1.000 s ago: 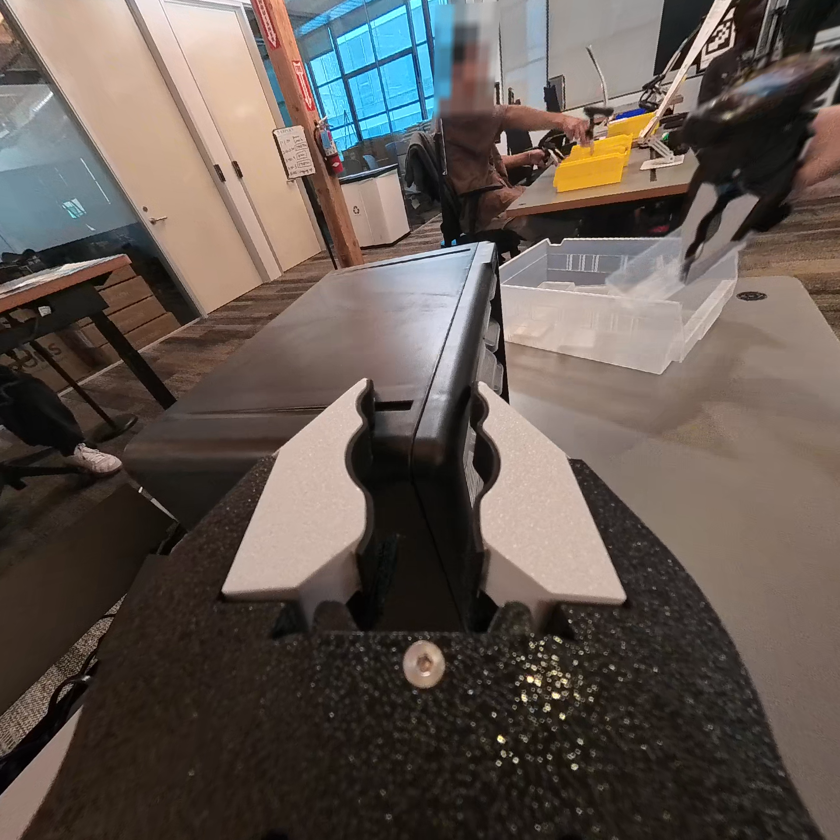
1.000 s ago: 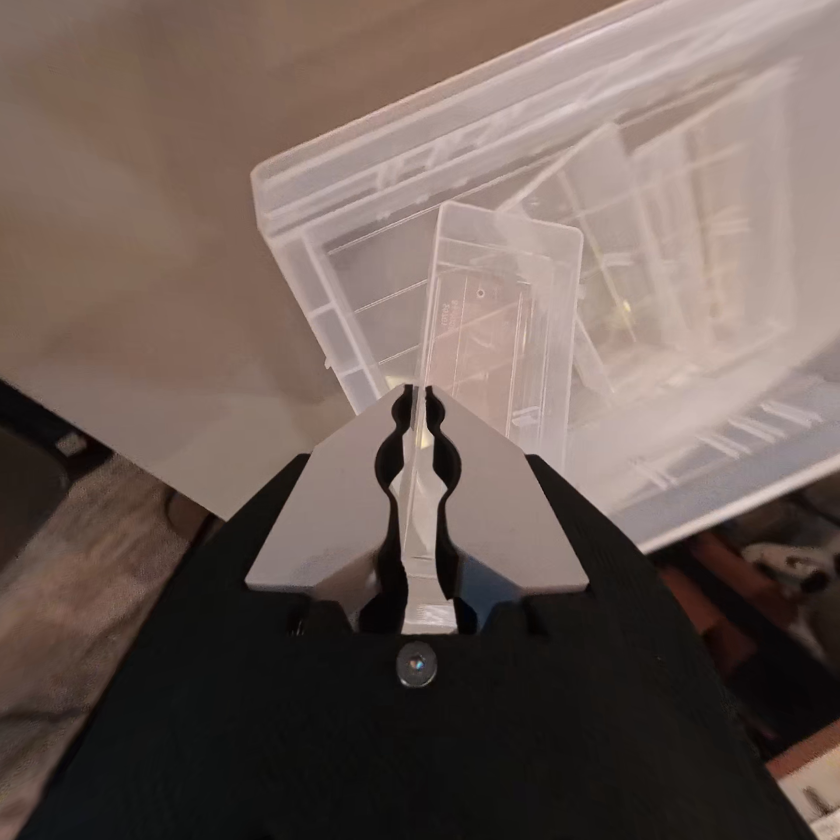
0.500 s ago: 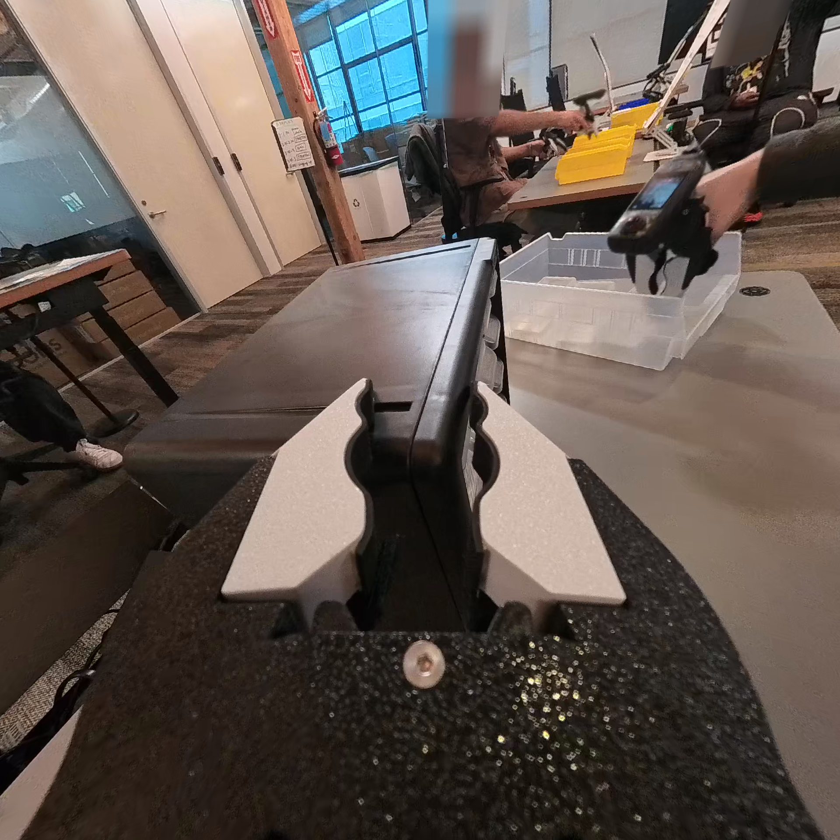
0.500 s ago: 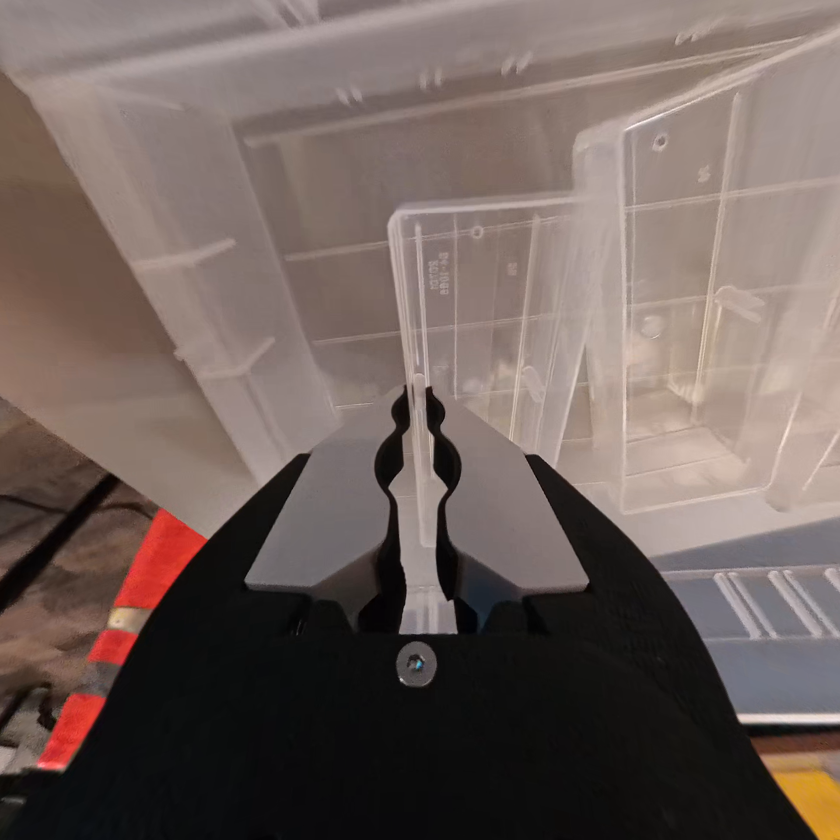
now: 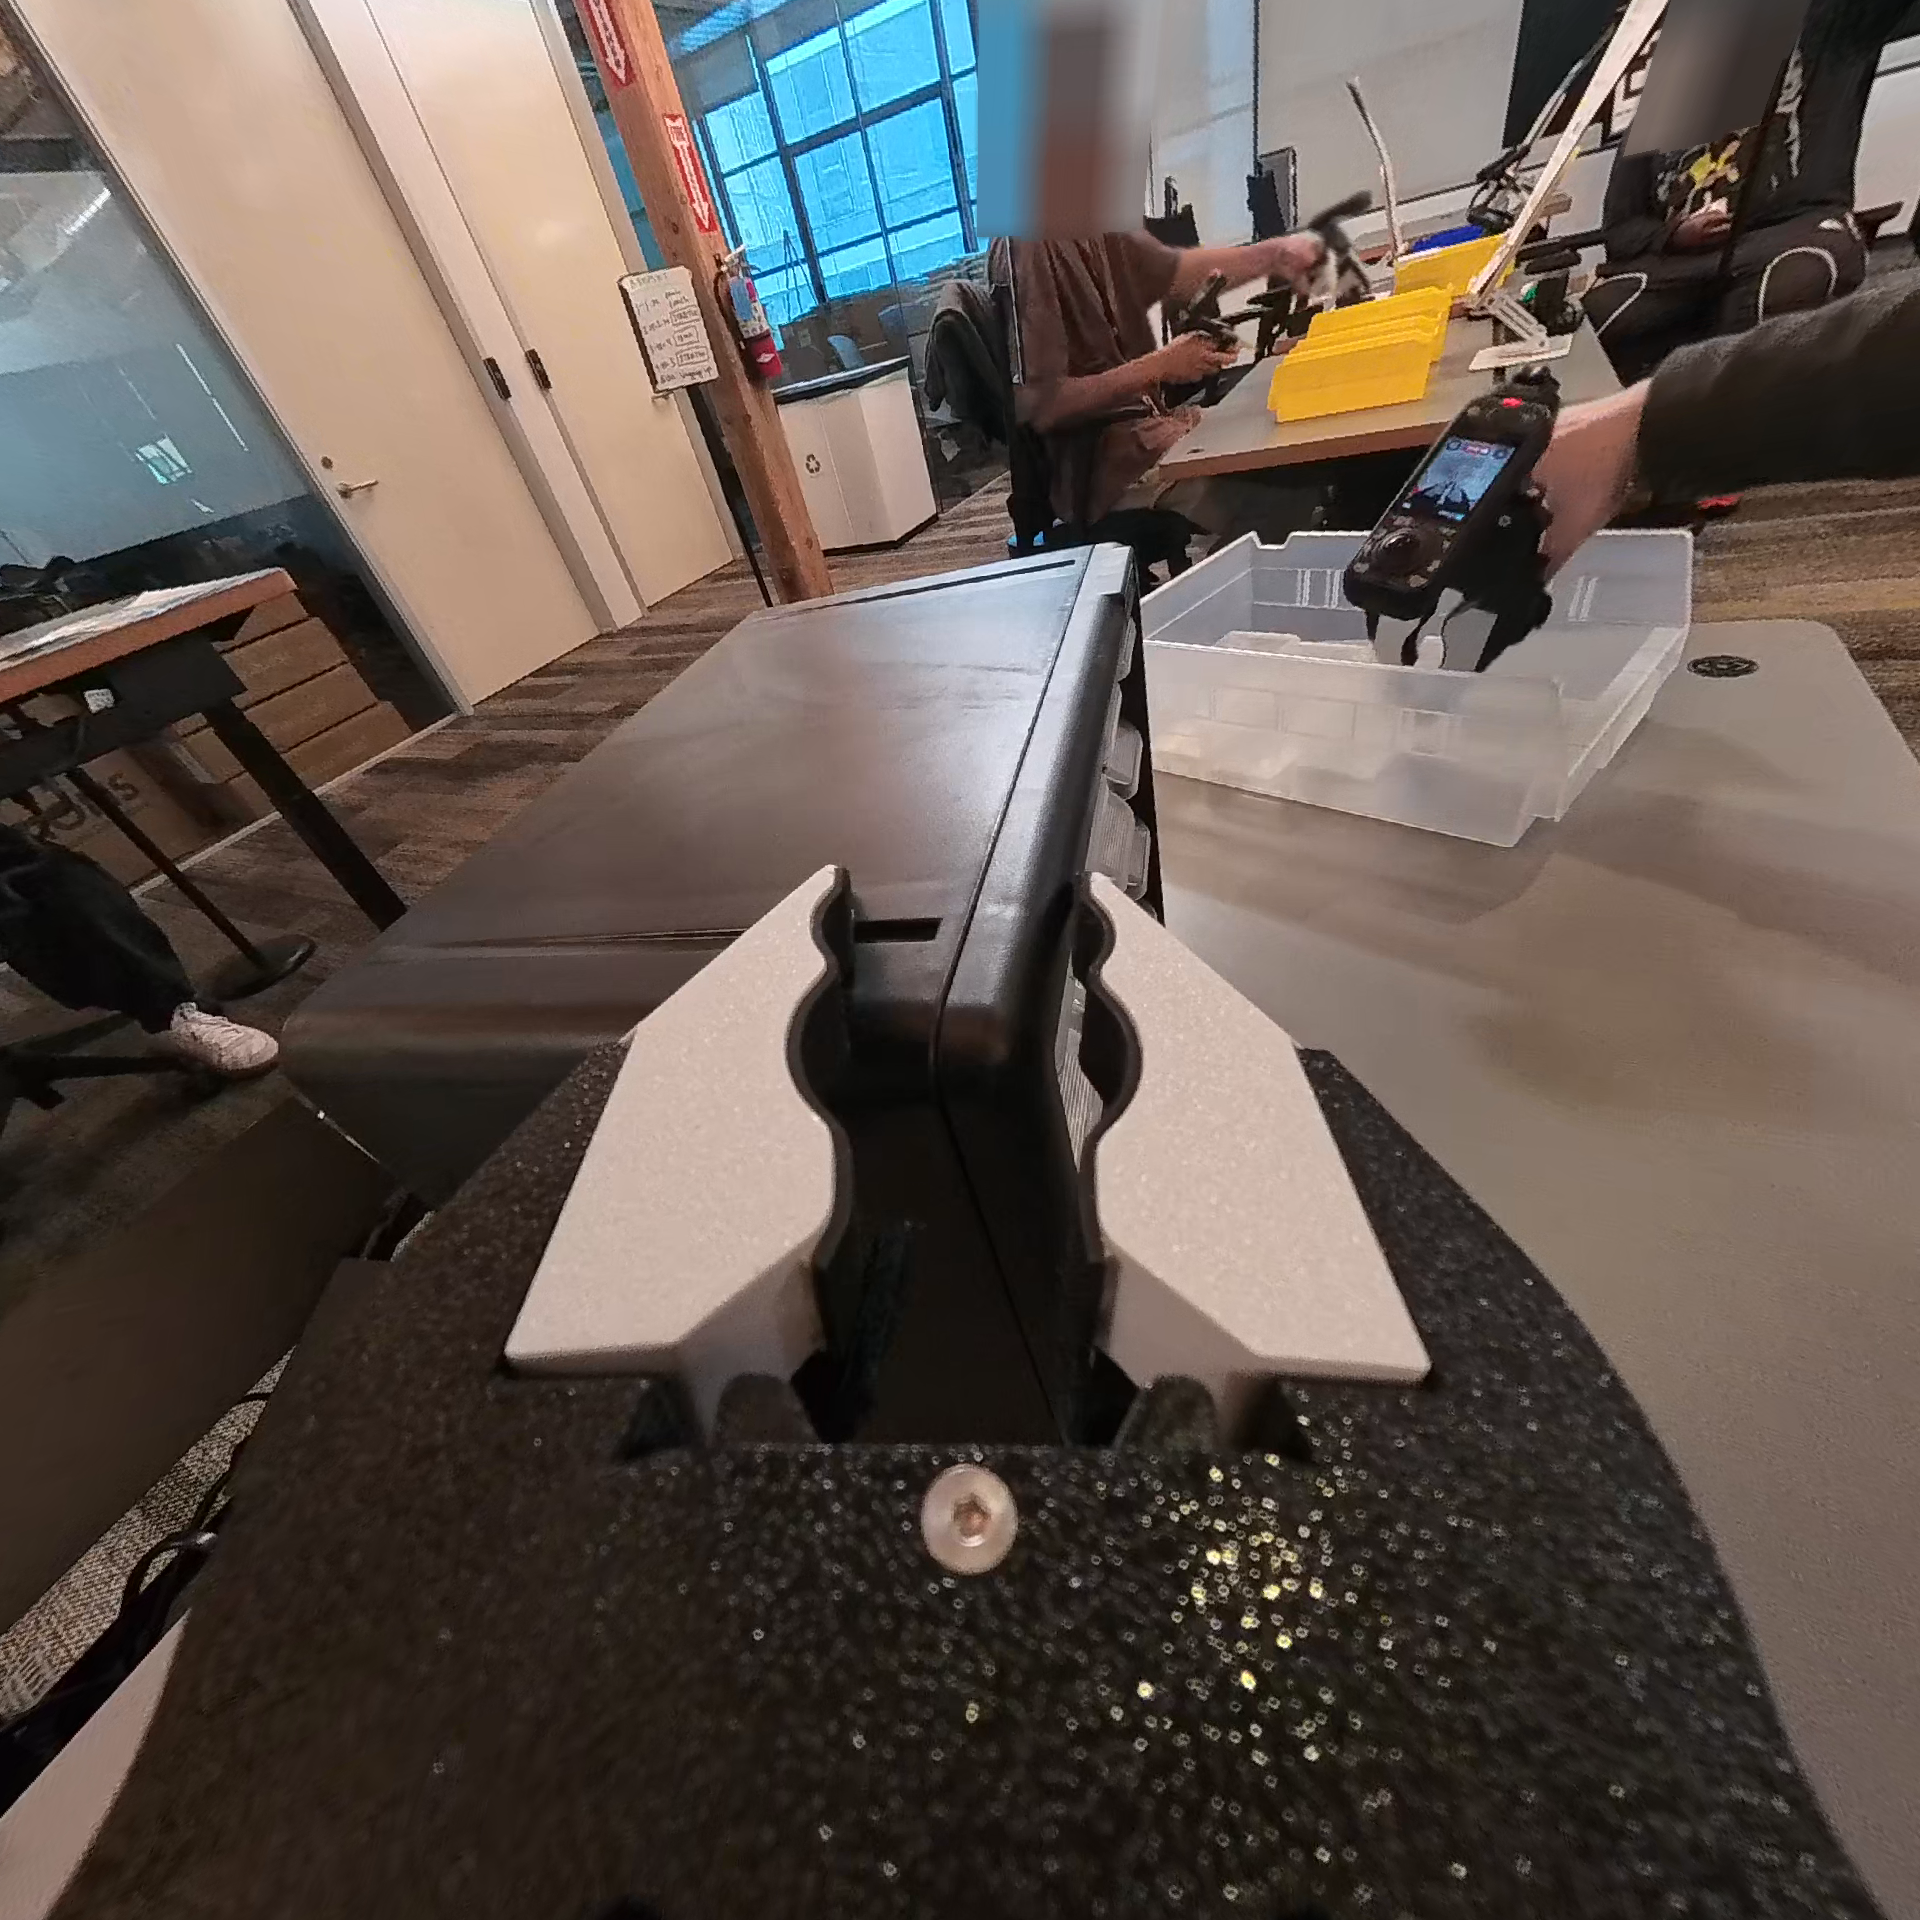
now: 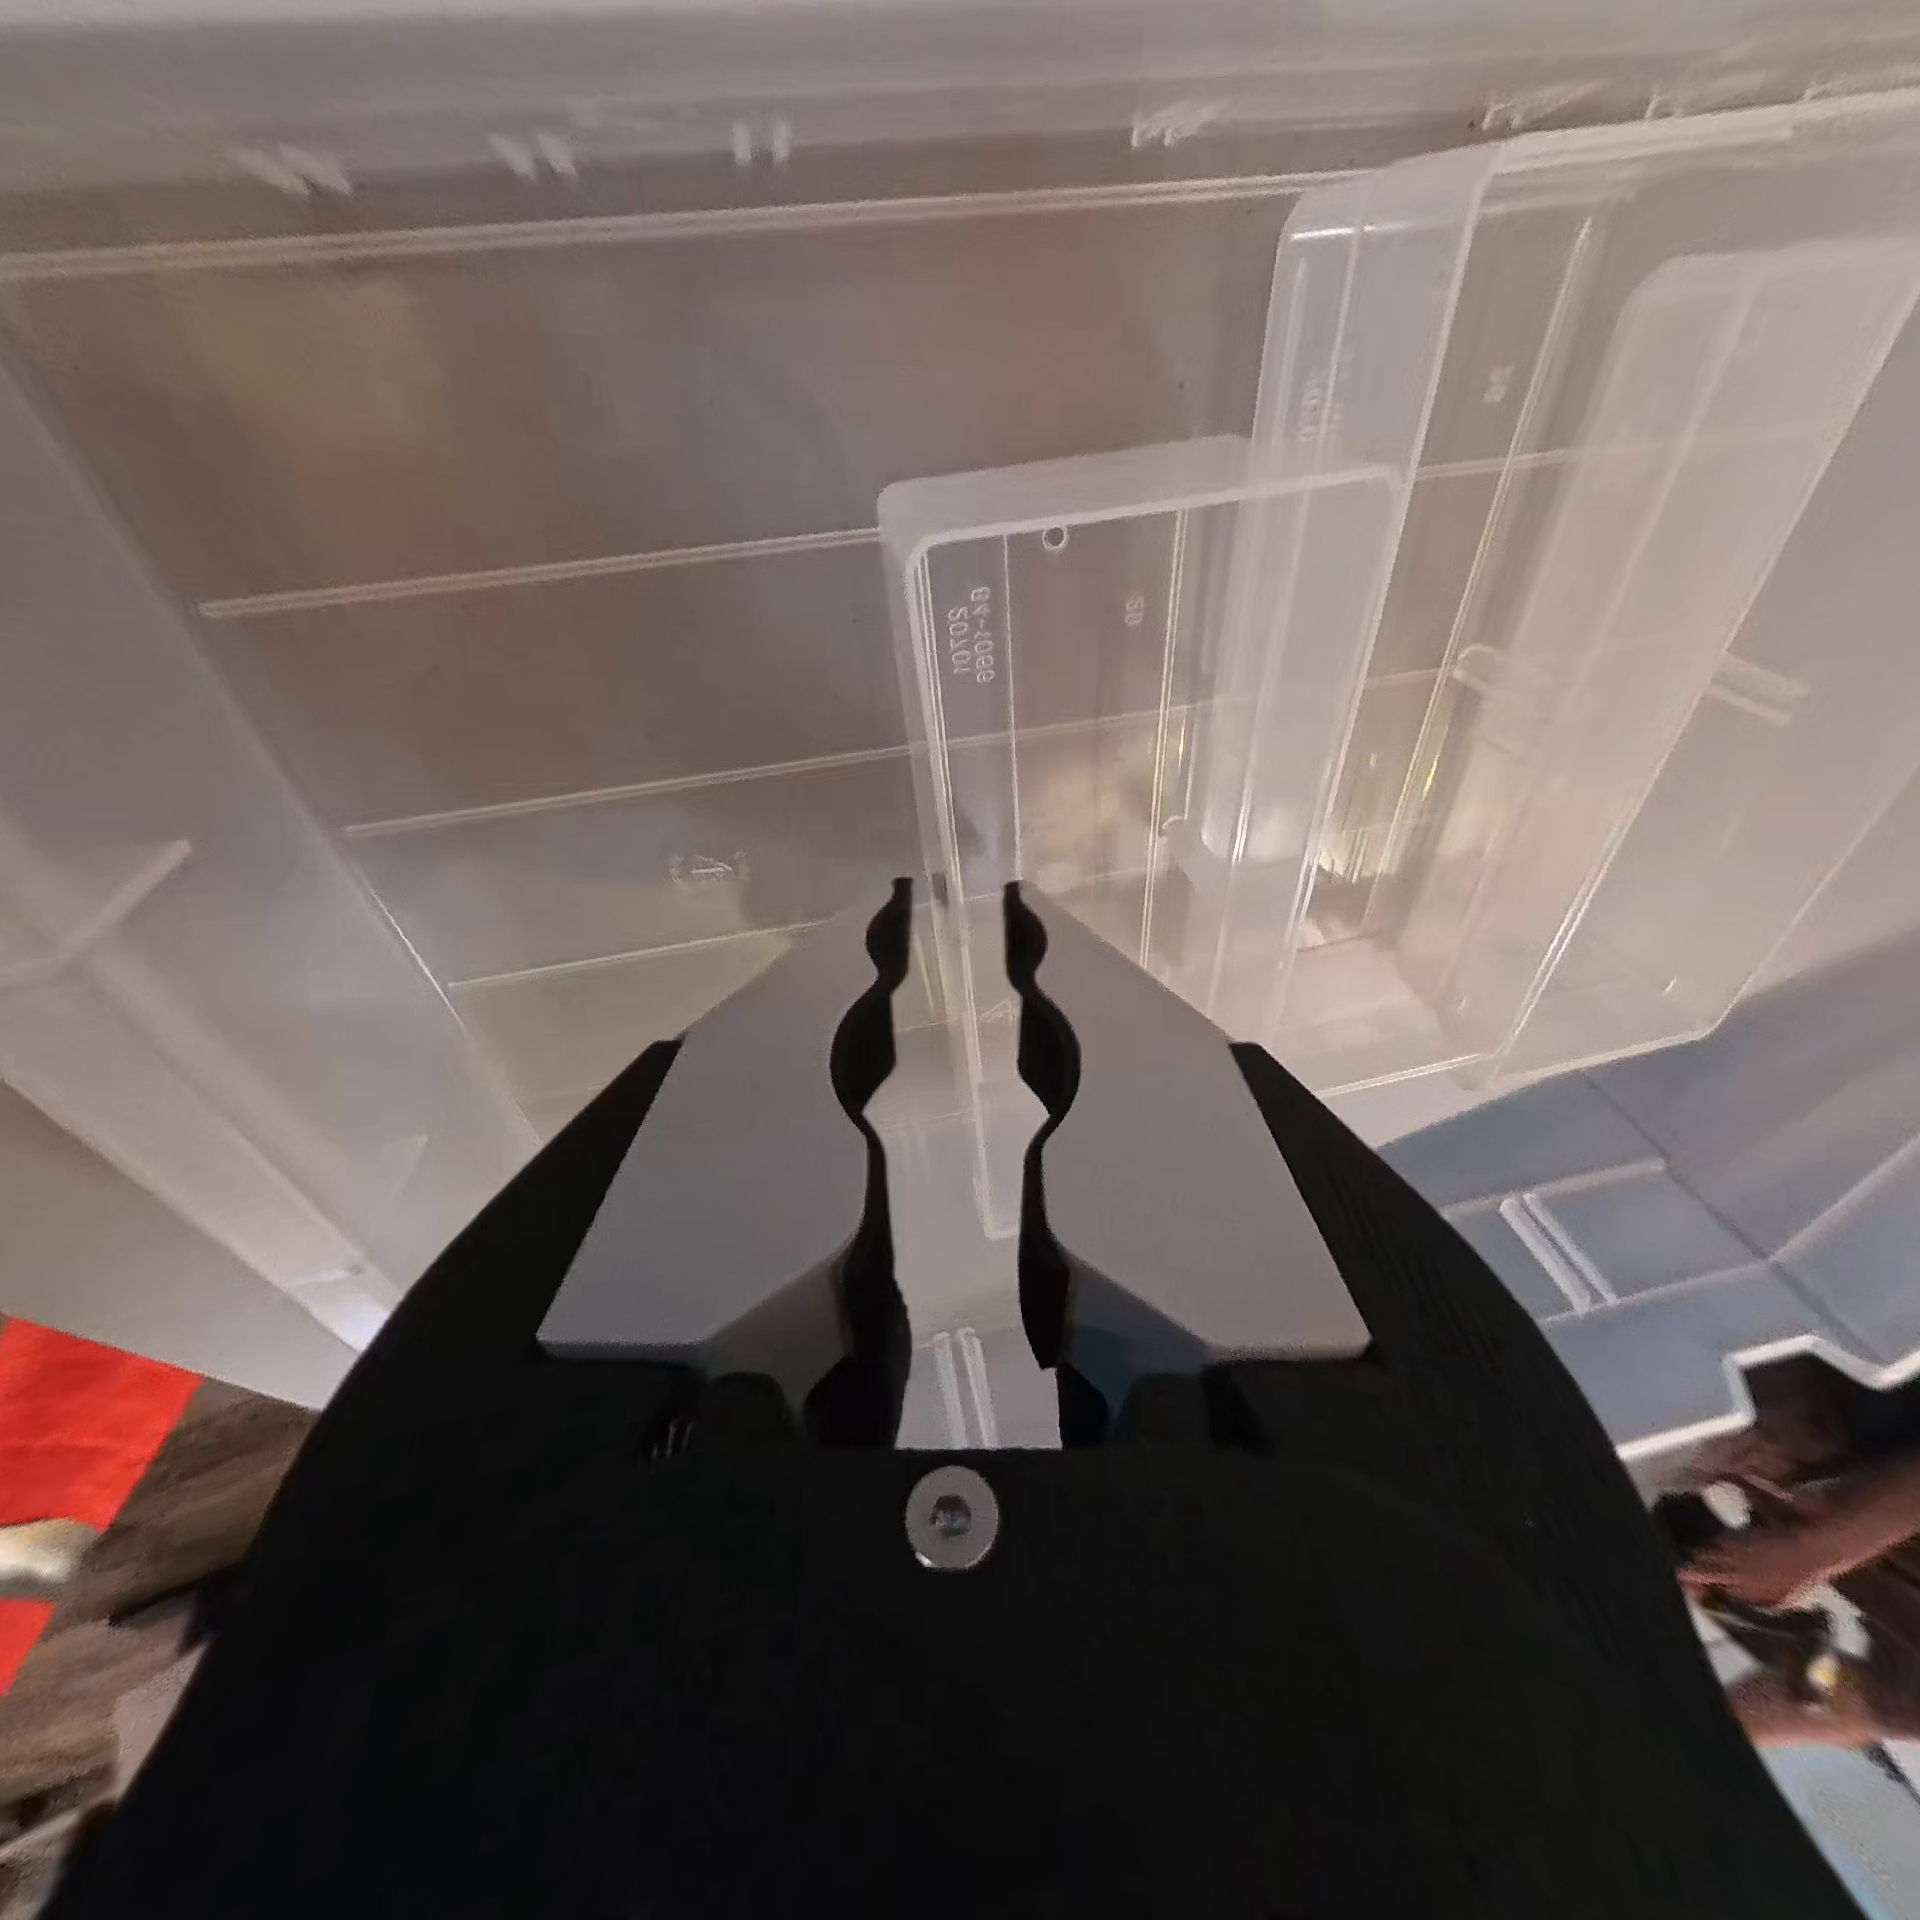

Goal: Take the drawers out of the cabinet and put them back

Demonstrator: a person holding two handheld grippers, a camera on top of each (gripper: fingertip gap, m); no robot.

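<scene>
Left wrist view bright, daylight from windows (image 5: 831,156) at 12 o'clock, fisheye bend at edges; right wrist view dimmer, motion-blurred w/ glare on clear bin (image 6: 520,468).

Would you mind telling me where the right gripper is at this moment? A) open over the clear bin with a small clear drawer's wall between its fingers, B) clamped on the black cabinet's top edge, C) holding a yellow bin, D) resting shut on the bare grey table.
A: the right gripper is open above the clear bin, its fingers apart around the small clear drawer.
</scene>
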